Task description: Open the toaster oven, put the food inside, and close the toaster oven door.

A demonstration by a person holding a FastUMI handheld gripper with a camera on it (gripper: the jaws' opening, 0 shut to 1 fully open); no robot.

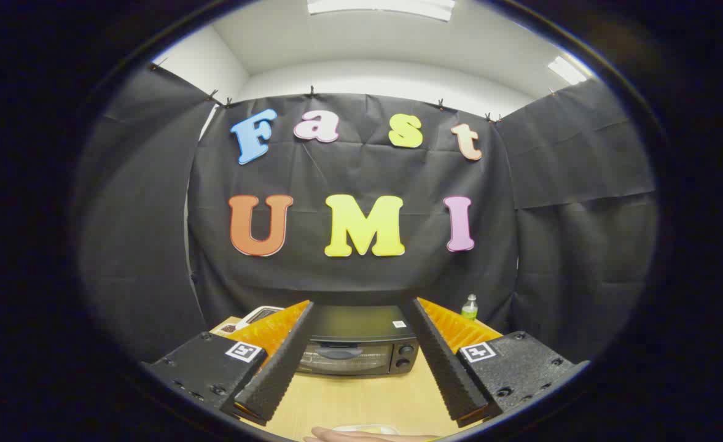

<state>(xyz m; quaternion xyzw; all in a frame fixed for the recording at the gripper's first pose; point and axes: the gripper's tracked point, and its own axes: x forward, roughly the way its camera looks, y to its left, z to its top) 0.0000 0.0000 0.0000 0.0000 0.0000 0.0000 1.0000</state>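
A dark toaster oven (pixel 354 348) stands on the wooden table (pixel 361 399) beyond my fingers, seen between them. Its door is shut, with a handle across the top and two knobs (pixel 405 355) on its right side. My gripper (pixel 362 313) is open, held above the table, and nothing is between its fingers. Close below the fingers, a pale object (pixel 361 429) lies at the near table edge, partly hidden; I cannot tell what it is.
A person's hand (pixel 349 436) rests on the table at the near edge. A small green bottle (pixel 470 307) stands behind the oven to its right. A white device (pixel 257 315) sits on the table to the oven's left.
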